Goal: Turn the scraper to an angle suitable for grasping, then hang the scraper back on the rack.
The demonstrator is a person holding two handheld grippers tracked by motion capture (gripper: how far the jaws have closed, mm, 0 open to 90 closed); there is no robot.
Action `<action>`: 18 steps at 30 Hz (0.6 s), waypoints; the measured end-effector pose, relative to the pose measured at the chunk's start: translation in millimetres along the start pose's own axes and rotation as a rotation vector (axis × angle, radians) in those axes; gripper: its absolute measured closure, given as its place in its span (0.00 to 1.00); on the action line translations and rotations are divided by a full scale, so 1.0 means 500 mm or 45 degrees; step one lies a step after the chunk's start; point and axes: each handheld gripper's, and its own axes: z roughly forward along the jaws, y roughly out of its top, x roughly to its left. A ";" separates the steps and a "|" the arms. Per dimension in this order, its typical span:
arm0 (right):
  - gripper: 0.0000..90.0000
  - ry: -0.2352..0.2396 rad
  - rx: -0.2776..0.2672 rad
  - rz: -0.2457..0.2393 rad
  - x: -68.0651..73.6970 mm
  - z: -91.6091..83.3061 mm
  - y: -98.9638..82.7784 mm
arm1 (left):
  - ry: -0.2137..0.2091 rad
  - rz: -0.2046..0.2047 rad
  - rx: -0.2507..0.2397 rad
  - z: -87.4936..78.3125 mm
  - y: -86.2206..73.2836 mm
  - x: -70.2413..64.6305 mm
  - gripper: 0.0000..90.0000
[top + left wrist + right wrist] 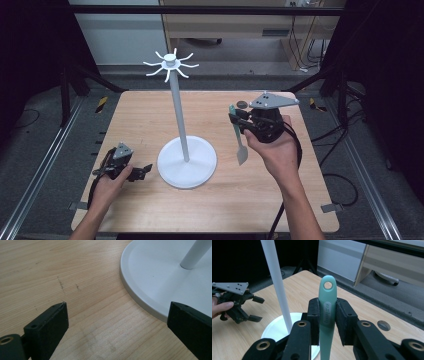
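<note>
- Right hand-held gripper (235, 119): jaws pinched on the handle of a pale green spatula (327, 312), raised above the tabletop (150, 210).
- Spatula: hangs blade-down, right of the white stand (186, 162); its handle end with the hanging hole points up.
- Left hand-held gripper (142, 171): jaws spread with nothing between them, low over the tabletop just beside the stand's round base.
- Stand: upright pole topped by a ring of hooks.

A mint-green spatula (327, 312), a white stand (186, 161), a light woodgrain table (150, 210).
</note>
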 end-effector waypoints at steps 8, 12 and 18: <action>0.83 -0.011 -0.025 -0.009 0.006 -0.015 0.026 | -0.008 -0.001 -0.006 -0.001 0.000 0.000 0.04; 0.83 -0.007 -0.041 -0.009 0.009 -0.019 0.035 | -0.005 0.009 0.000 0.001 0.001 -0.001 0.04; 0.83 0.014 -0.069 -0.004 0.019 -0.021 0.048 | -0.004 0.003 -0.002 -0.001 0.001 -0.001 0.04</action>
